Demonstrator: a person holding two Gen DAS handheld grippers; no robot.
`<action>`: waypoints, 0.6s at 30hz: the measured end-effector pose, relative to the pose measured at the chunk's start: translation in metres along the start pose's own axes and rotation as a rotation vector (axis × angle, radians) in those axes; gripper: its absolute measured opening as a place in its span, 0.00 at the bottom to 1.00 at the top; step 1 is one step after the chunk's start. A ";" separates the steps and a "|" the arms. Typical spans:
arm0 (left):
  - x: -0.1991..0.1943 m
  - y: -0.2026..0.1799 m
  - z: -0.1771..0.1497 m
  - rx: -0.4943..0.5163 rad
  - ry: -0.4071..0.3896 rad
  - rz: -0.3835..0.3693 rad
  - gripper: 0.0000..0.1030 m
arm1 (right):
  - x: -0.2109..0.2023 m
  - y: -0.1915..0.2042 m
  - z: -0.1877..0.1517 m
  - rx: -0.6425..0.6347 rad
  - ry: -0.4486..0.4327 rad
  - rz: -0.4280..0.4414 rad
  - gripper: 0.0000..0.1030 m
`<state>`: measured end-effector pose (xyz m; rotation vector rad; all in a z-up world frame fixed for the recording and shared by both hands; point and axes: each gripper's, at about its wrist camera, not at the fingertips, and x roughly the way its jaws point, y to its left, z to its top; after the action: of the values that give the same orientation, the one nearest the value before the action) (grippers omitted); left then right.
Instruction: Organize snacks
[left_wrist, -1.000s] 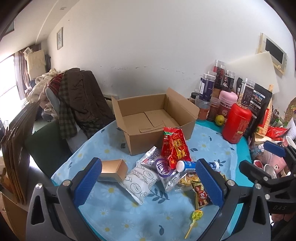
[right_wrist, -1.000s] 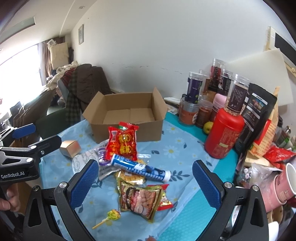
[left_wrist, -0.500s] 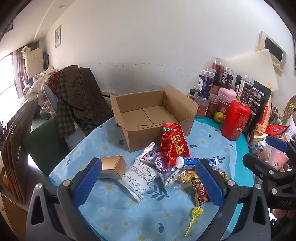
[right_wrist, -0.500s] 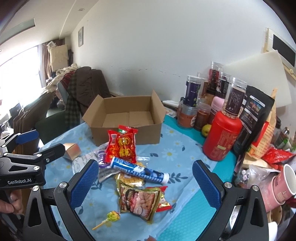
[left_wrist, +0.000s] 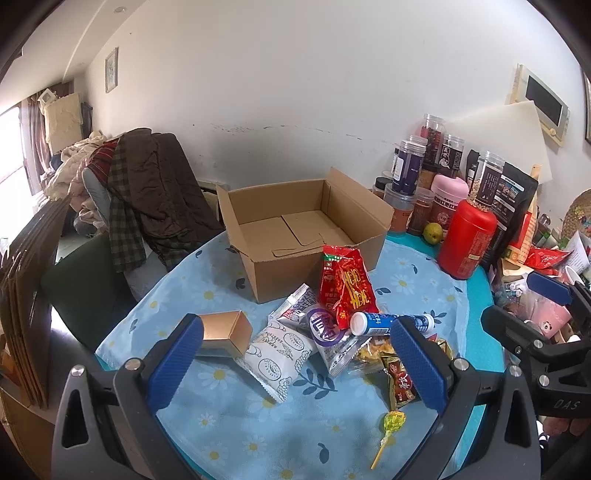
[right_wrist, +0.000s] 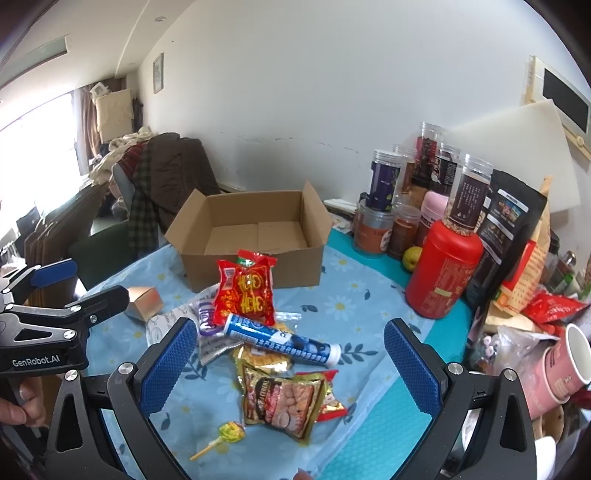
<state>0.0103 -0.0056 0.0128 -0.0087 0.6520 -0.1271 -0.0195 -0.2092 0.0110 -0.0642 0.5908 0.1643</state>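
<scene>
An empty cardboard box (left_wrist: 306, 229) (right_wrist: 255, 236) stands open on the blue daisy tablecloth (left_wrist: 258, 424). In front of it lies a snack pile: a red packet (left_wrist: 347, 286) (right_wrist: 245, 291), a blue-and-white tube (left_wrist: 389, 322) (right_wrist: 284, 341), a white pouch (left_wrist: 277, 350), a purple-labelled packet (left_wrist: 323, 326), a small gold box (left_wrist: 225, 332) (right_wrist: 146, 301), a gold nut packet (right_wrist: 282, 400) and a yellow lollipop (left_wrist: 391, 424) (right_wrist: 229, 434). My left gripper (left_wrist: 295, 363) hangs open above the pile's near side. My right gripper (right_wrist: 290, 365) is open over the tube and nut packet, holding nothing.
Jars, a red canister (left_wrist: 467, 243) (right_wrist: 443, 280), a pink flask (left_wrist: 447, 195), a green fruit (left_wrist: 432, 232) and dark bags crowd the right side. Pink paper cups (right_wrist: 565, 363) sit at the right edge. A chair with clothes (left_wrist: 147, 195) stands left of the table.
Both grippers have drawn back and risen slightly, so the box and pile look a little farther away. No snack has moved. Both stay open.
</scene>
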 end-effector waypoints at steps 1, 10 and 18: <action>0.000 0.000 0.001 0.002 0.000 -0.003 1.00 | -0.001 0.000 0.000 0.003 -0.002 -0.002 1.00; 0.004 0.000 -0.006 0.024 0.015 -0.077 1.00 | -0.007 0.004 -0.008 0.048 -0.008 -0.063 1.00; 0.015 -0.007 -0.020 0.057 0.064 -0.157 1.00 | -0.010 0.000 -0.033 0.113 0.022 -0.114 1.00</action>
<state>0.0087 -0.0132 -0.0119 -0.0015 0.7110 -0.2983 -0.0457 -0.2146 -0.0112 0.0101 0.6153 0.0195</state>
